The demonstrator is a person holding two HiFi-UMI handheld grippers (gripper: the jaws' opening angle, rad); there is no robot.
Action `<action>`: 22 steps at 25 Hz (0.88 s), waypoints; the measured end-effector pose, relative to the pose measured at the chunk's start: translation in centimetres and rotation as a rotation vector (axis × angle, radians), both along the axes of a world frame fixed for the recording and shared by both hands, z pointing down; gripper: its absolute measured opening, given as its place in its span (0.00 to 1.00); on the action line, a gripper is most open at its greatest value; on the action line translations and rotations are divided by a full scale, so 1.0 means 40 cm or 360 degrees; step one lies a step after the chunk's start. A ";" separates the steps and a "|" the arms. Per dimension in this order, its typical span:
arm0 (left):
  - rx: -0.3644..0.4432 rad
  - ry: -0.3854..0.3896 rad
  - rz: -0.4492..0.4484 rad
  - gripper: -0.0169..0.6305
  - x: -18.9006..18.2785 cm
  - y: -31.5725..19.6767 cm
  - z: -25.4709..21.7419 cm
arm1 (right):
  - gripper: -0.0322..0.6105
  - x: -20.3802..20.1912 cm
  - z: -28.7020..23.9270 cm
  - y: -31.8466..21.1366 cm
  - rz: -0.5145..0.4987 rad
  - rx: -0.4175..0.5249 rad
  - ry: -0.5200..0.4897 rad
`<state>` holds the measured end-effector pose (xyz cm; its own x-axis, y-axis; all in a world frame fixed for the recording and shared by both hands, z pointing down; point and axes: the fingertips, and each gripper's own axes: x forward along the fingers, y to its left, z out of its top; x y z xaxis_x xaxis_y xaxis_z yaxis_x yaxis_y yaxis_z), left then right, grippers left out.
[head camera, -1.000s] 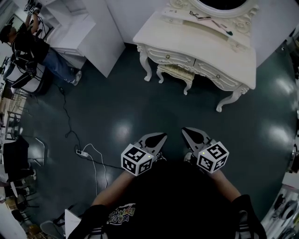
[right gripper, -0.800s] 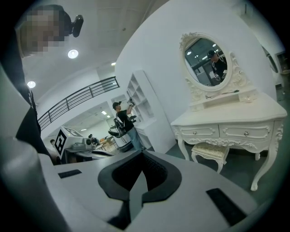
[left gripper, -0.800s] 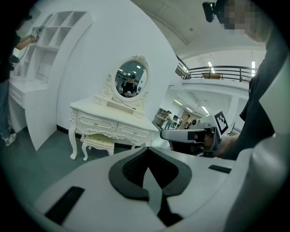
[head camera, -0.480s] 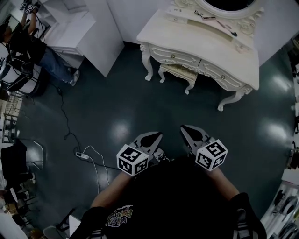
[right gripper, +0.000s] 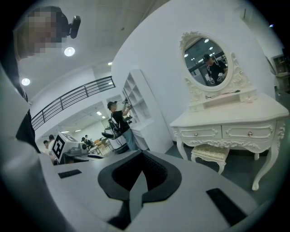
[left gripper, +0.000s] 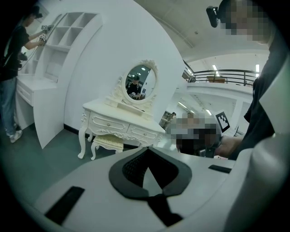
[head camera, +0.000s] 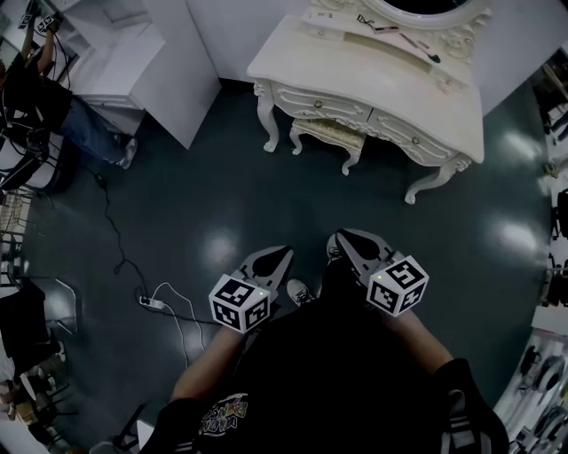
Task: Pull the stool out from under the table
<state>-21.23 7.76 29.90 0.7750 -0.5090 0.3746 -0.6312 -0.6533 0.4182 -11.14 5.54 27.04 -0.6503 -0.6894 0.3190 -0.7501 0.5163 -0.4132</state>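
2 grippers are held low in front of the person, well apart from the counter (head camera: 355, 75). The head view takes in the whole layout. The left gripper (head camera: 282, 254) and right gripper (head camera: 344, 239) point side by side over the dark floor (head camera: 266, 199), with a shoe (head camera: 300, 291) between them. The stool (head camera: 330, 136) stands on the floor, tucked under the counter's front edge and nearer its left front leg. Only its front edge and 2 front legs show there. That view alone shows a white power strip (head camera: 146, 301) with its cable on the floor to the left, and a few slim things on the countertop by the mirror (head camera: 426, 7), too small to name.

Both gripper views look across the room instead. They show the stool's cushioned seat side-on beneath the drawers, and the person's reflection in the oval mirror. A second person (right gripper: 118, 122) reaches up at a white shelf unit (right gripper: 136, 97) beside the counter. A railing (right gripper: 68, 102) runs high along the far side, which the head view misses.

On each gripper the jaws are pressed together, dark pads meeting along a thin seam. They grip nothing and touch nothing.
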 end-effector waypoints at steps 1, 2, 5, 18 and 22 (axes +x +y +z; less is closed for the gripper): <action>0.0005 -0.0004 0.0001 0.04 0.002 -0.011 0.001 | 0.09 0.006 0.000 -0.013 0.0008 0.0004 0.0001; 0.0010 -0.0009 0.0001 0.04 0.004 -0.023 0.001 | 0.09 0.013 0.002 -0.027 0.0014 0.0006 0.0001; 0.0026 -0.0026 -0.0009 0.04 0.005 -0.064 -0.001 | 0.09 0.031 0.009 -0.077 0.0029 0.0000 0.0001; 0.0023 -0.0174 -0.0074 0.04 0.050 -0.388 0.085 | 0.09 0.142 0.116 -0.418 0.0081 -0.0035 0.0105; 0.0088 -0.0327 -0.0010 0.04 0.083 -0.504 0.158 | 0.09 0.180 0.187 -0.512 0.0133 -0.0065 0.0139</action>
